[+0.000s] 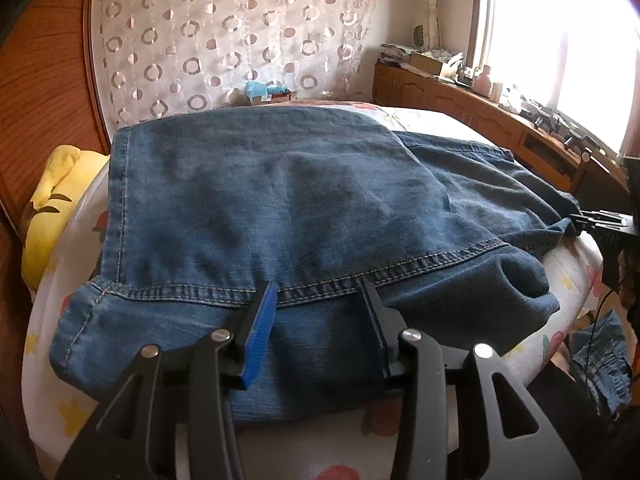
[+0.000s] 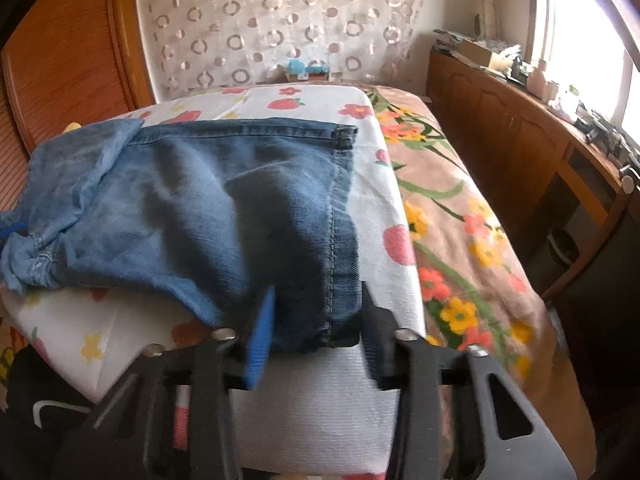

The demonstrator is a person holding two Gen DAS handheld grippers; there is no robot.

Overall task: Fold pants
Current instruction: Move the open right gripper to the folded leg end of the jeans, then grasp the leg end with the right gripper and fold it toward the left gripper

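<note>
Denim pants (image 1: 256,200) between both downward-angled tongs (image 1: 318,292).

matt denim pants (image 1: 280,200), glossy wood cabinet (image 2: 500,120).

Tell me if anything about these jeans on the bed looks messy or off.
Yes. The jeans lie unevenly folded: in the left wrist view the layers do not line up, and the near right corner bulges in a loose roll instead of lying flat.
</note>
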